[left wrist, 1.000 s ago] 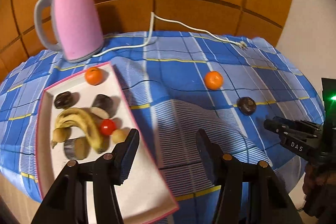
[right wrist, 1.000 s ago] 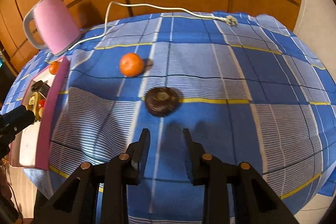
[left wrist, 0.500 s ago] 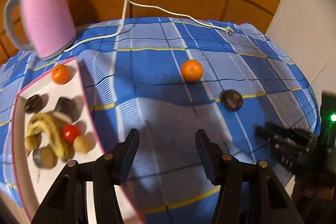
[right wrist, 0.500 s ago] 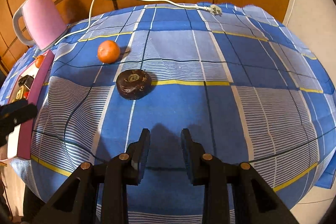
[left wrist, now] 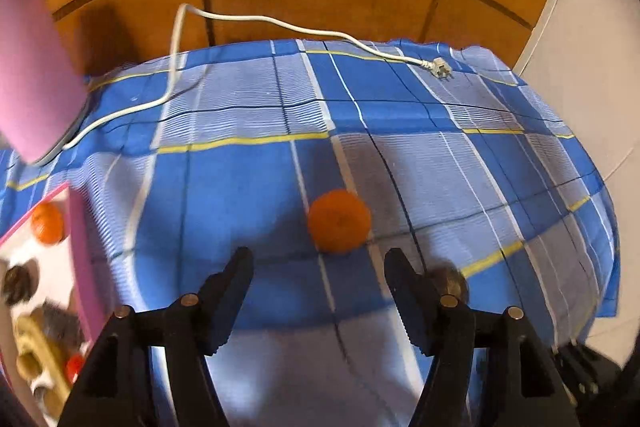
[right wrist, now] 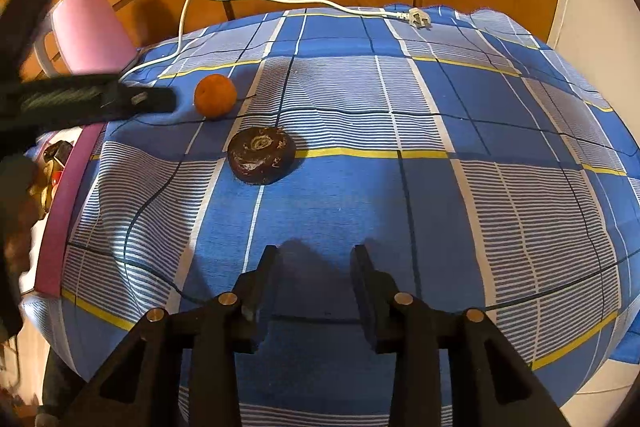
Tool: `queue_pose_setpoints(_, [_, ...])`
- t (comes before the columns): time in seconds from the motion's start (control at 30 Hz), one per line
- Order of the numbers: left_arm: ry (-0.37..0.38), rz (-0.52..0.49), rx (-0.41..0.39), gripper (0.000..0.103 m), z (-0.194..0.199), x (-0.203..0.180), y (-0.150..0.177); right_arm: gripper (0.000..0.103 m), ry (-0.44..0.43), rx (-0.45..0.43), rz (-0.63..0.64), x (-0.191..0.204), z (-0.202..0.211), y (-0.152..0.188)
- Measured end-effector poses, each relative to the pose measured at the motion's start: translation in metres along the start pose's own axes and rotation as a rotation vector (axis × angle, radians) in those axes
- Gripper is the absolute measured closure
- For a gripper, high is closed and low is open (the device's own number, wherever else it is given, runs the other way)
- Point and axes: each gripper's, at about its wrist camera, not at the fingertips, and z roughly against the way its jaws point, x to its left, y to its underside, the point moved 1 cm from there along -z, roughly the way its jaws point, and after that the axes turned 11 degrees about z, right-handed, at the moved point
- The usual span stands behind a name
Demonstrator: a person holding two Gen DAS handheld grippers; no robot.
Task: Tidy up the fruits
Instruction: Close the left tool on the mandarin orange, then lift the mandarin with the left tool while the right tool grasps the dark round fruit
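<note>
An orange mandarin [left wrist: 339, 220] lies on the blue checked cloth just ahead of my open, empty left gripper [left wrist: 318, 269]. A dark brown round fruit [left wrist: 450, 282] sits right behind its right finger. In the right wrist view the mandarin [right wrist: 215, 95] and the dark fruit [right wrist: 262, 155] lie left of centre, and the left gripper's fingertips [right wrist: 160, 99] reach in beside the mandarin. My right gripper [right wrist: 314, 269] is open and empty, low over the cloth, well short of the dark fruit. A pink-rimmed white tray [left wrist: 80, 251] at the left holds another mandarin [left wrist: 48, 233], a banana and other fruit.
A pink kettle [left wrist: 32, 75] stands at the back left, also visible in the right wrist view [right wrist: 94, 31]. Its white cord and plug [left wrist: 438, 69] trail along the table's far edge. Wooden panelling is behind. The cloth drops off at the right and front edges.
My left gripper has swung right and forward from the tray up to the loose mandarin. My right gripper has shifted right, so the dark fruit now sits further left of it.
</note>
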Motion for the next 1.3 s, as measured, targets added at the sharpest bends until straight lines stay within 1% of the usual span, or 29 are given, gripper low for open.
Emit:
queue_pose_setpoints(0.1, [-0.011,-0.005,0.021,0.034,-0.02,-0.005,-0.011,0.066,-0.01,-0.005,0.005,-0.001,0.0,0.001])
queue_pose_setpoints(0.17, [-0.035,-0.005,0.036,0.034,-0.034,-0.006,-0.015,0.066,-0.016,-0.012,0.008,-0.001,0.0,0.003])
queue_pose_setpoints(0.3, [-0.039,0.021,0.06,0.036,-0.053,-0.002,-0.016,0.061,-0.025,-0.019,0.022,0.001,0.0,0.003])
queue_pose_setpoints(0.37, [-0.035,-0.003,0.033,0.042,-0.053,-0.005,-0.016,0.06,-0.023,-0.024,0.033,0.002,0.0,0.004])
queue_pose_setpoints(0.4, [-0.023,-0.011,0.029,0.049,-0.053,-0.005,-0.016,0.058,-0.023,-0.026,0.038,0.003,0.0,0.004])
queue_pose_setpoints(0.43, [-0.002,-0.013,0.022,0.057,-0.052,-0.005,-0.016,0.057,-0.023,-0.027,0.04,0.004,0.0,0.004])
queue_pose_setpoints(0.47, [0.018,-0.011,0.022,0.062,-0.052,-0.005,-0.017,0.055,-0.025,-0.029,0.043,0.005,0.0,0.004])
queue_pose_setpoints(0.63, [0.023,-0.045,-0.004,0.063,-0.043,-0.005,-0.007,0.053,-0.013,-0.029,0.06,0.008,0.0,0.004])
queue_pose_setpoints(0.73, [0.024,-0.032,-0.002,0.063,-0.03,0.003,0.008,0.052,-0.025,-0.031,0.052,0.006,0.0,0.005])
queue_pose_setpoints(0.8, [0.027,-0.031,-0.008,0.063,-0.018,0.007,0.023,0.04,-0.054,-0.039,0.059,0.006,-0.001,0.004])
queue_pose_setpoints(0.83, [0.027,-0.042,-0.014,0.063,-0.012,0.008,0.032,0.038,-0.068,-0.045,0.061,0.007,-0.002,0.004])
queue_pose_setpoints(0.97, [0.031,-0.073,-0.039,0.063,0.012,0.011,0.069,0.031,-0.083,-0.05,0.03,0.008,-0.003,0.003])
queue_pose_setpoints(1.07, [0.03,-0.076,-0.055,0.063,0.02,0.013,0.08,0.031,-0.097,-0.046,0.018,0.006,-0.003,0.002])
queue_pose_setpoints(1.13, [0.036,-0.077,-0.061,0.063,0.02,0.015,0.084,0.031,-0.127,-0.036,-0.019,-0.001,-0.002,0.0])
queue_pose_setpoints(1.2, [0.049,-0.068,-0.064,0.063,0.017,0.017,0.083,0.032,-0.115,-0.027,-0.06,-0.011,0.0,-0.002])
queue_pose_setpoints(1.3, [0.067,-0.056,-0.063,0.062,0.013,0.018,0.082,0.034,-0.1,-0.035,-0.11,-0.026,0.005,-0.006])
